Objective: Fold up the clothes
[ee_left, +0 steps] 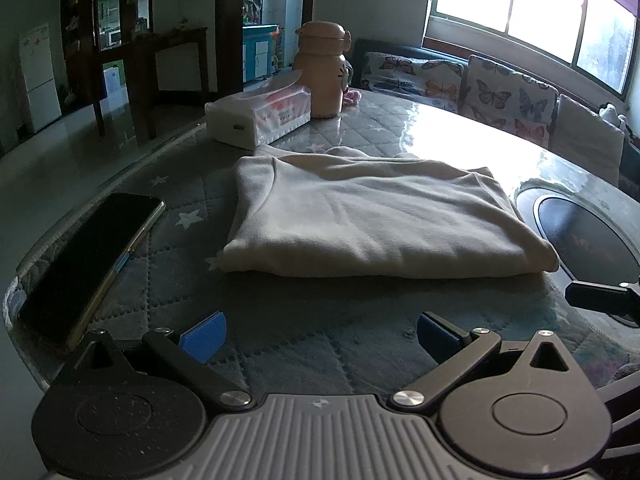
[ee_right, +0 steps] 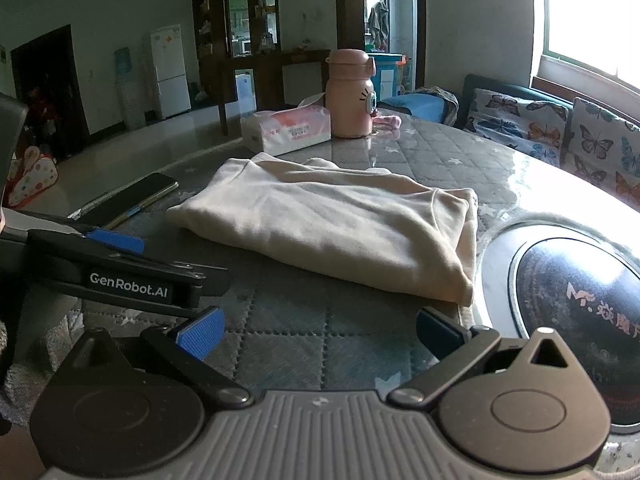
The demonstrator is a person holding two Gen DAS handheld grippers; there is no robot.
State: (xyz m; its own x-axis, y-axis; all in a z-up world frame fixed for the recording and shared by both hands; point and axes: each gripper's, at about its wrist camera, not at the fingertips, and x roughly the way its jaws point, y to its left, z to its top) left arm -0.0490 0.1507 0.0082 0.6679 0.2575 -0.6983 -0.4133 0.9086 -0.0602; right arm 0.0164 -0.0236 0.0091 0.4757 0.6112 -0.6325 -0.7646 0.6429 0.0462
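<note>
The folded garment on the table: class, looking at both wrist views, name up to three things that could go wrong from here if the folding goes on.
1. The phone lies at the table's edge, left of the garment; a sweeping left gripper could knock it off.
2. The pink bottle stands upright just behind the garment, beside the tissue pack; pushed cloth might tip it.
3. The right gripper and the left one sit close together, both open, and could collide.
</note>
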